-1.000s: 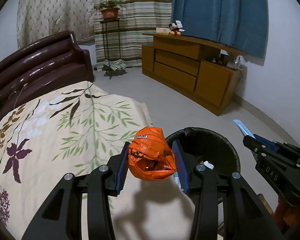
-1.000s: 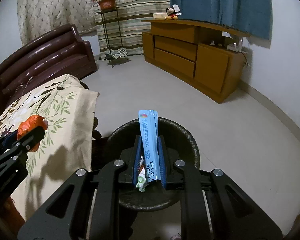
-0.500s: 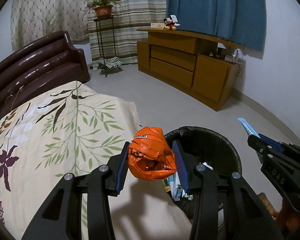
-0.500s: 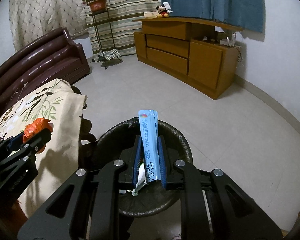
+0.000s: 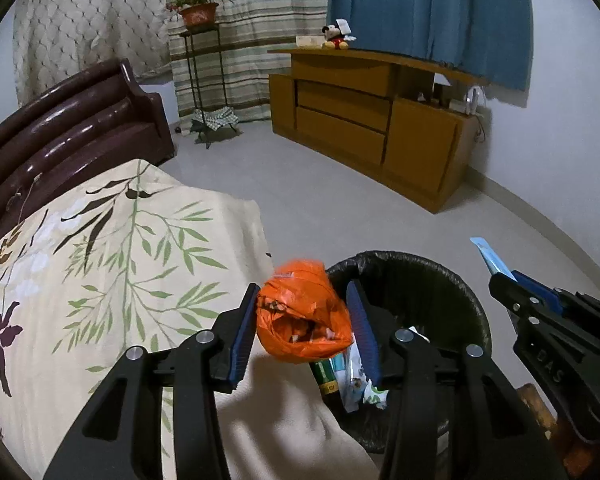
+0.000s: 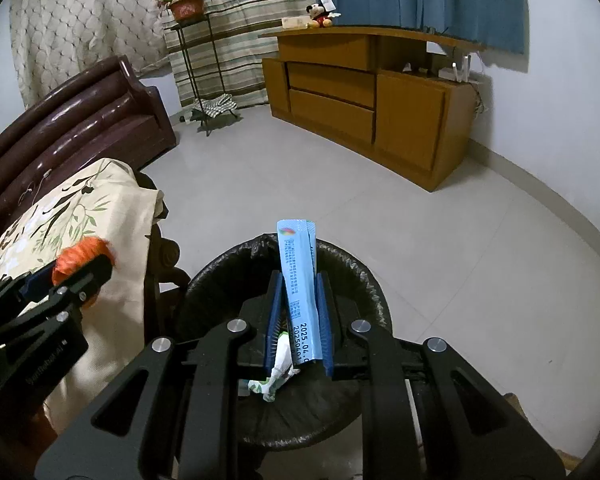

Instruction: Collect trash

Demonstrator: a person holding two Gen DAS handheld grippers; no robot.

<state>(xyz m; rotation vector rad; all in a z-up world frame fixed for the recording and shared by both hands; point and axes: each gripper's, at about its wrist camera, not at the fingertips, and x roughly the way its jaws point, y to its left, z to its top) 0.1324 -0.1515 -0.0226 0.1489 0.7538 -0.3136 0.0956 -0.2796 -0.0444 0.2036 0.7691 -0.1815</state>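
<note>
A crumpled orange plastic bag (image 5: 304,316) sits between the blue pads of my left gripper (image 5: 303,289), just left of the black-lined trash bin (image 5: 420,276). The jaws are opening; the bag is blurred and looks loose between them. From the right wrist view the same bag (image 6: 82,256) and left gripper (image 6: 72,276) hang over the bed's edge. My right gripper (image 6: 299,278) is shut on an upright light-blue sachet (image 6: 300,280), directly above the bin (image 6: 356,272). In the left wrist view the sachet (image 5: 490,256) sticks out of the right gripper (image 5: 508,284). Wrappers (image 5: 356,376) lie in the bin.
A bed with a cream leaf-print cover (image 5: 100,280) fills the left, against a dark brown headboard (image 5: 68,128). A wooden cabinet (image 5: 372,128) and a plant stand (image 5: 204,80) stand at the far wall. Grey tiled floor (image 6: 420,220) surrounds the bin.
Both grippers have come down closer to the bin. The left jaws have spread a little and the orange bag has shifted and blurred between them. The sachet stays clamped.
</note>
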